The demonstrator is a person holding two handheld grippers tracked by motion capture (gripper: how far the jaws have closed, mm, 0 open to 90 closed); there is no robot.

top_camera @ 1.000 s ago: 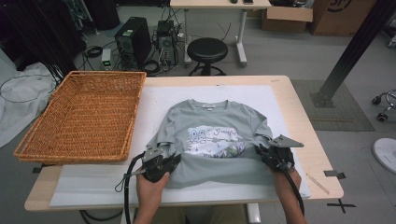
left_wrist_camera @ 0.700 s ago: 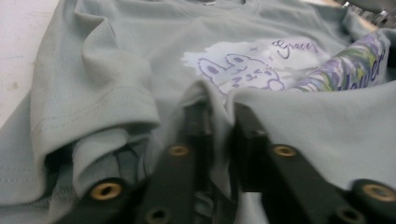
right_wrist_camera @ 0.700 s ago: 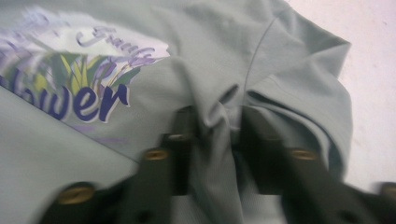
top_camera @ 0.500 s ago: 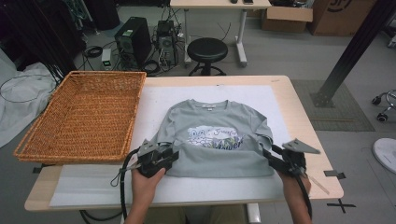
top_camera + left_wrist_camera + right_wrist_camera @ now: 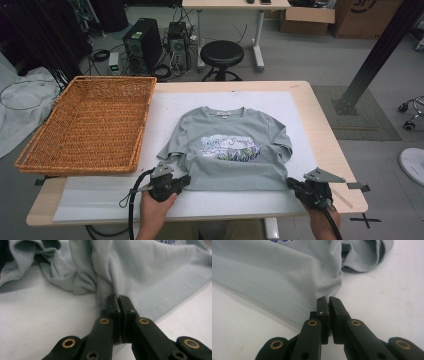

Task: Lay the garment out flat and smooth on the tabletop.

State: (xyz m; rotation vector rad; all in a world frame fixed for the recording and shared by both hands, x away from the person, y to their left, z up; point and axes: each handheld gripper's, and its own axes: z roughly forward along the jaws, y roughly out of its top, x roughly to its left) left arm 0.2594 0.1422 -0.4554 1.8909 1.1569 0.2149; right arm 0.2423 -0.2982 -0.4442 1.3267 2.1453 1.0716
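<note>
High view. The grey T-shirt lies flat, print up, on the white mat, just right of the wicker basket. Its near part is folded up, so the fold runs straight along the near edge. My left gripper sits at the shirt's near-left corner and my right gripper at its near-right corner. A second ago both sat higher, beside the print. They have since come back toward me and spread to the corners. Both jaw pairs opened and have just been closing again. I read this as one fold laid down and a fresh hold taken for the next fold or a lift toward the basket.

Left gripper view. My left jaws are clenched with a ridge of shirt fabric gathered at the tips. The cloth bunches and twists just beyond them. I judge a pinch on the corner.

Right gripper view. My right jaws are pressed together at the shirt's folded edge. The fabric meets the tips, so I take it as gripped, though the bite looks thin.

Surface and room. The mat covers a wooden table. Beyond the shirt stand a black stool and computer towers on a grey floor.
</note>
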